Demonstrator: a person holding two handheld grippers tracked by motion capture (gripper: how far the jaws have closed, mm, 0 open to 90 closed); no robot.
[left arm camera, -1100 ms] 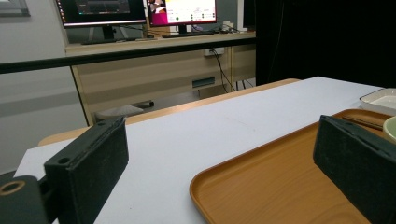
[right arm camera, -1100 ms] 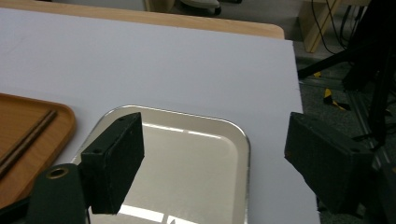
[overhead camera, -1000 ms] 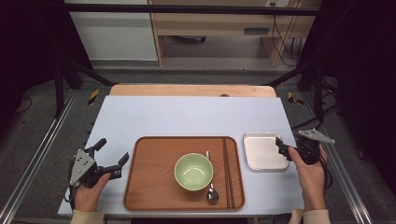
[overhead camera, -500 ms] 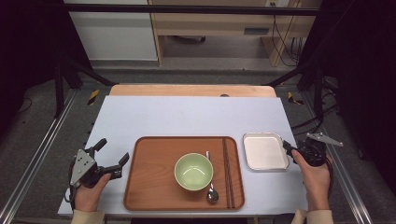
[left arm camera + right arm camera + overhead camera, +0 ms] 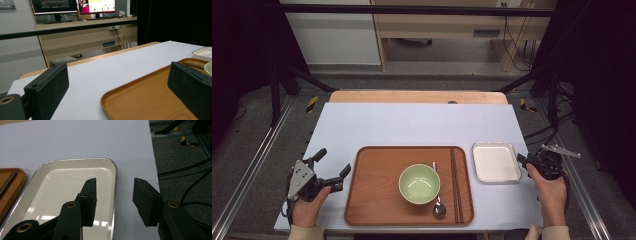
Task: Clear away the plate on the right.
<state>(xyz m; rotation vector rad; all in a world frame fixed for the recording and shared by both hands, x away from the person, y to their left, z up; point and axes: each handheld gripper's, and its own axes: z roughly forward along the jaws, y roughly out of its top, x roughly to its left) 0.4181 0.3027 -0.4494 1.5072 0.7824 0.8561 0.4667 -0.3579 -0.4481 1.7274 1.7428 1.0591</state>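
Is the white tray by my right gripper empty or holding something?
Empty: the white tray shows a bare glossy floor, and the right gripper stands open astride its rim.

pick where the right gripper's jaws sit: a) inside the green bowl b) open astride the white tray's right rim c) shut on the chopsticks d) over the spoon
b: the right gripper is open, one jaw over the white tray, the other outside its rim.

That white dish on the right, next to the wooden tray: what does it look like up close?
The dish is a shallow, rounded-corner rectangle, glossy cream-white with a thin darker rim, and empty. It lies flat on the pale table, just right of the tray. The right gripper is open, one jaw over the dish's inside, the other outside its right rim; whether they touch is unclear.
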